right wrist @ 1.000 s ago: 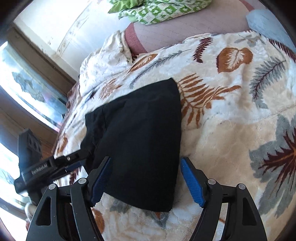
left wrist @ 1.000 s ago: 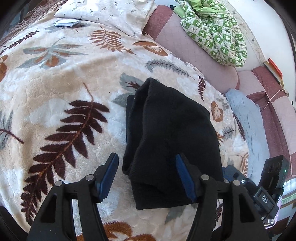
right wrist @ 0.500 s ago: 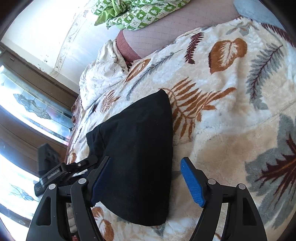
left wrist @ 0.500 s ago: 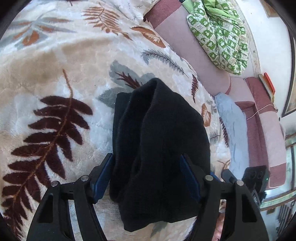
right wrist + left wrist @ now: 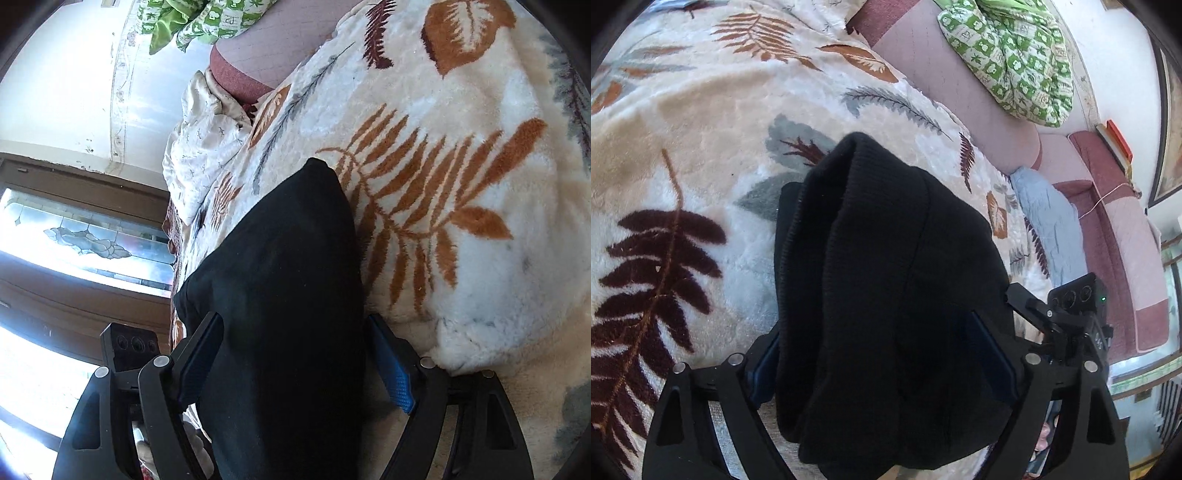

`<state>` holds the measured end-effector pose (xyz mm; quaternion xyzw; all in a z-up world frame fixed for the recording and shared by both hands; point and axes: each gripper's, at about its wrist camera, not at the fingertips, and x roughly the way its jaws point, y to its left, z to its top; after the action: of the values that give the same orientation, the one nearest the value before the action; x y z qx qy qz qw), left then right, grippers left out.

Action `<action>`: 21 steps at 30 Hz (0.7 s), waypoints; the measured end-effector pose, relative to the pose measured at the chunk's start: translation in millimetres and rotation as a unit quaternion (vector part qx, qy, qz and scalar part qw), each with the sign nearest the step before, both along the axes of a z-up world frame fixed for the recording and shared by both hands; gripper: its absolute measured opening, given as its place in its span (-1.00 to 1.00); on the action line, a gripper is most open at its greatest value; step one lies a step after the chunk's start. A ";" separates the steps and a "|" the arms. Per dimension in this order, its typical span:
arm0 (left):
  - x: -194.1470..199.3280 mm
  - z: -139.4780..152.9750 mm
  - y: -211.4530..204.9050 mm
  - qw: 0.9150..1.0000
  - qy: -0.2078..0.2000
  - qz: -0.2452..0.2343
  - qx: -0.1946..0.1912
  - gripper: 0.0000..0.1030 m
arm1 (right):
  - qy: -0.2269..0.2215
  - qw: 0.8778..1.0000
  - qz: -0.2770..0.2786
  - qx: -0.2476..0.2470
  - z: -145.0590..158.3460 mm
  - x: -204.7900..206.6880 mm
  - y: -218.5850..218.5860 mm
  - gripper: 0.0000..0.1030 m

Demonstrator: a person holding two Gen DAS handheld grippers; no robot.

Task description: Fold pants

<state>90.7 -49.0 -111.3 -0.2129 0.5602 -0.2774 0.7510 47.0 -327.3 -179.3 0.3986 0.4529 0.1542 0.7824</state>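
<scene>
The black pants (image 5: 886, 280) lie folded into a thick bundle on a cream blanket with leaf prints (image 5: 665, 147). My left gripper (image 5: 879, 358) is open, its blue pads on either side of the bundle's near end, which fills the gap between them. The pants also show in the right wrist view (image 5: 288, 295). My right gripper (image 5: 295, 365) is open and straddles the other near end the same way. The left fingertips are partly hidden by the cloth.
A pink sofa back (image 5: 942, 74) carries a green patterned cloth (image 5: 1015, 55). A light blue cushion (image 5: 1049, 221) lies beside the blanket. A white quilt (image 5: 207, 147) is bunched near a window (image 5: 74, 240). The other gripper's camera body (image 5: 1078, 310) is at the right.
Both grippers have moved forward over the folded pants, so the bundle now sits between each pair of pads. Both stayed open.
</scene>
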 end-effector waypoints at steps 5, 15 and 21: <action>-5.4 8.7 3.4 0.999 -0.024 0.016 0.023 -0.20 | -0.007 0.996 0.022 -0.082 15.0 -5.9 19.6 0.16; 4.3 34.7 1.0 0.999 -0.040 0.028 -0.003 -0.32 | -0.087 0.981 0.056 -0.162 87.0 -12.7 50.1 -0.45; 30.8 32.7 -22.5 0.999 -0.042 0.016 0.017 -0.32 | -0.077 0.984 0.039 -0.154 83.9 12.1 27.7 -0.45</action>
<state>121.5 -71.5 -78.6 -0.1971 0.5289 -0.2642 0.7821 59.1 -299.6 -95.3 0.2426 0.4250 0.1437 0.8601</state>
